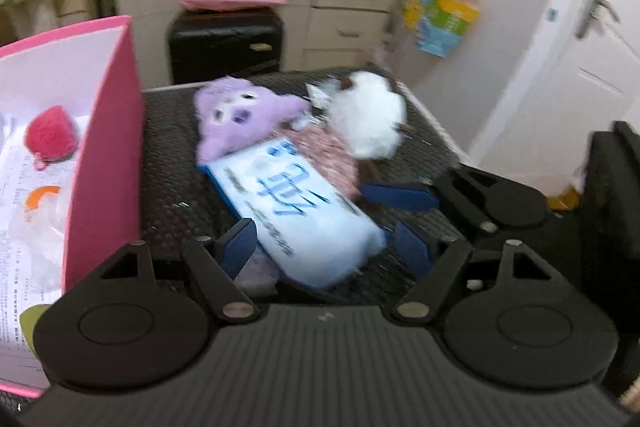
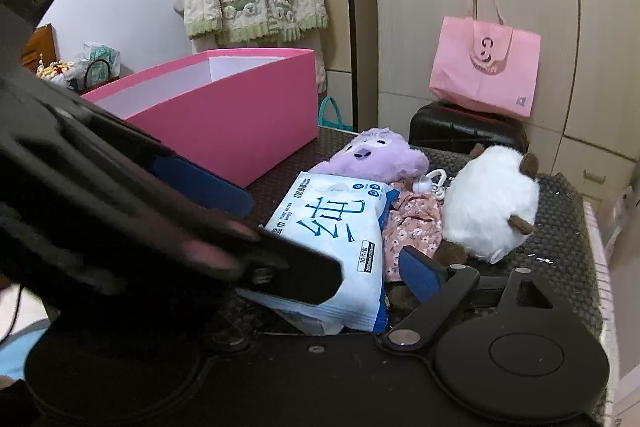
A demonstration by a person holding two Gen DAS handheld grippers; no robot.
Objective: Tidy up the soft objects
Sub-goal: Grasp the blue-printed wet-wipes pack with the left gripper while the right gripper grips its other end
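We have barely begun (only a red plush (image 1: 50,133) sits in the pink box (image 1: 106,147)); the tissue pack (image 1: 298,215), purple plush (image 1: 240,119) and white plush (image 1: 370,115) remain on the surface (image 1: 172,167). The left gripper (image 1: 326,251) straddles the pack with jaws open, and the right gripper (image 2: 288,227) is open too.

Soft, even indoor light fills both views, with no hard shadows or glare. The left wrist view is smeared by motion blur; the tissue pack (image 1: 296,215) and hanging bag (image 1: 440,11) look streaked. The right wrist view is sharper, though the near black tongs (image 2: 208,211) blur. Cupboard doors (image 2: 520,7) bow at the edges.
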